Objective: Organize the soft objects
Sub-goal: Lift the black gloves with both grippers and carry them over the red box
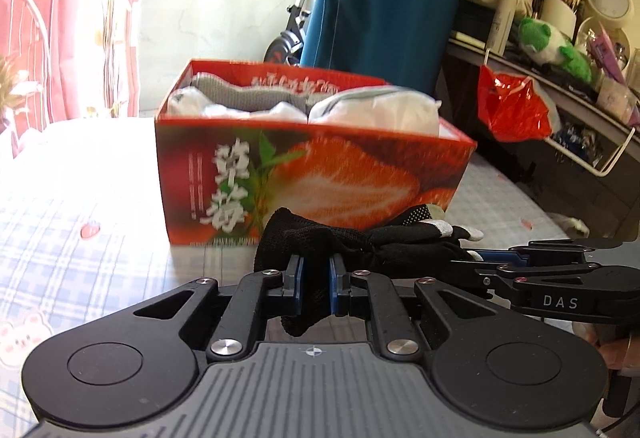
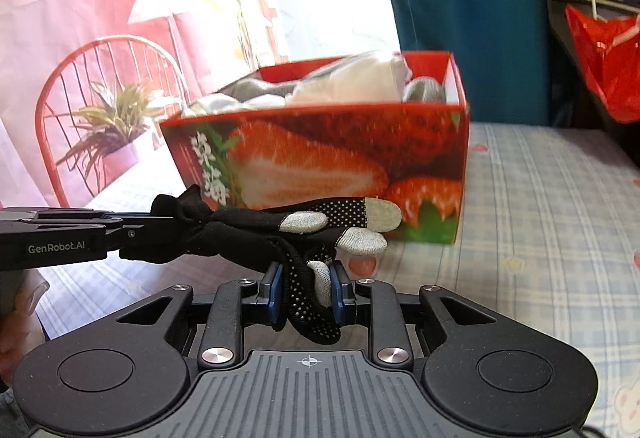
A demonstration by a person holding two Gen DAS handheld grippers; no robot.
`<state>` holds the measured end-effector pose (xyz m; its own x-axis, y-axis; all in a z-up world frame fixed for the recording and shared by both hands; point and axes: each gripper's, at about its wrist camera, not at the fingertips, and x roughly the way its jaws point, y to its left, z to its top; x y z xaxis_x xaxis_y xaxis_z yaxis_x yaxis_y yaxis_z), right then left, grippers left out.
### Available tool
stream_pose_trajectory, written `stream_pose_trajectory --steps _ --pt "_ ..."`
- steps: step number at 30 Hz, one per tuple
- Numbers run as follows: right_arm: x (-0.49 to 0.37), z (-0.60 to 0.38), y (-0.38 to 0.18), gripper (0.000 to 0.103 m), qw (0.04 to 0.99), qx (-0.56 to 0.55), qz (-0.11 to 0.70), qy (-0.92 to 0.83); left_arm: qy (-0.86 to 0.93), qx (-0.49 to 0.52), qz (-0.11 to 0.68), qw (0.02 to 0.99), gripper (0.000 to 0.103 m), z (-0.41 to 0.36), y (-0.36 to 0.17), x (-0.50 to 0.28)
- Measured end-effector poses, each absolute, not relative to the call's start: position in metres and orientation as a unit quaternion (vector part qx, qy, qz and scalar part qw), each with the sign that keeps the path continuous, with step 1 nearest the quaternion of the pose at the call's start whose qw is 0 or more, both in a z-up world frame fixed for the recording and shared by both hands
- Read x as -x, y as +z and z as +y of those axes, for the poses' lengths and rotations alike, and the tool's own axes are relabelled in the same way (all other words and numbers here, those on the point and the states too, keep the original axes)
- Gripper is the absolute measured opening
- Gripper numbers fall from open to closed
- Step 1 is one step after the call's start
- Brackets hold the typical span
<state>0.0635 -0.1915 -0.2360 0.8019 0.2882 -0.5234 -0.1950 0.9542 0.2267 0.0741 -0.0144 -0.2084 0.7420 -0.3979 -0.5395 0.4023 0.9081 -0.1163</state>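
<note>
Both my tongs are clamped on one black touchscreen glove (image 2: pixel 256 234): left gripper (image 1: pixel 316 278) pinches the cuff end, right gripper (image 2: pixel 306 288) grips the dotted fingers. It hangs between them, just in front of the strawberry box (image 1: pixel 312 174) stuffed with rolled socks (image 1: pixel 376 110) on the checked tablecloth (image 2: pixel 540 218).

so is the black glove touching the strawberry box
Cannot tell. In both wrist views the black glove, held by both grippers, overlaps the strawberry box's front wall, but neither shows a clear gap or contact.
</note>
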Motion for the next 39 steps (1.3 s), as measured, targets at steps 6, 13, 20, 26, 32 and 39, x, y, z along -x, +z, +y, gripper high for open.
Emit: stream_pose_trajectory --steps 6,13,20,26,32,39 --pt "-0.067 -0.194 -0.212 0.022 0.950 -0.087 0.268 0.131 -0.219 0.001 0.271 0.937 0.013 -0.014 -0.182 -0.079" --pt "-0.079 -0.197 -0.180 0.022 0.952 -0.088 0.254 0.143 -0.220 0.043 0.273 0.936 0.014 -0.003 -0.169 -0.092" --pt "-0.084 -0.195 -0.178 0.022 0.952 -0.078 0.259 0.141 -0.216 0.040 0.279 0.935 0.014 -0.009 -0.173 -0.095" --pt "-0.077 -0.203 -0.185 0.022 0.952 -0.089 0.261 0.135 -0.223 0.032 0.275 0.935 0.013 -0.015 -0.168 -0.095" --pt "-0.075 -0.209 -0.169 0.022 0.957 -0.097 0.238 0.137 -0.226 0.020 0.251 0.941 0.013 -0.019 -0.145 -0.094" --pt "-0.101 -0.209 -0.135 0.022 0.964 -0.088 0.210 0.139 -0.220 0.017 0.226 0.949 0.013 -0.018 -0.107 -0.122"
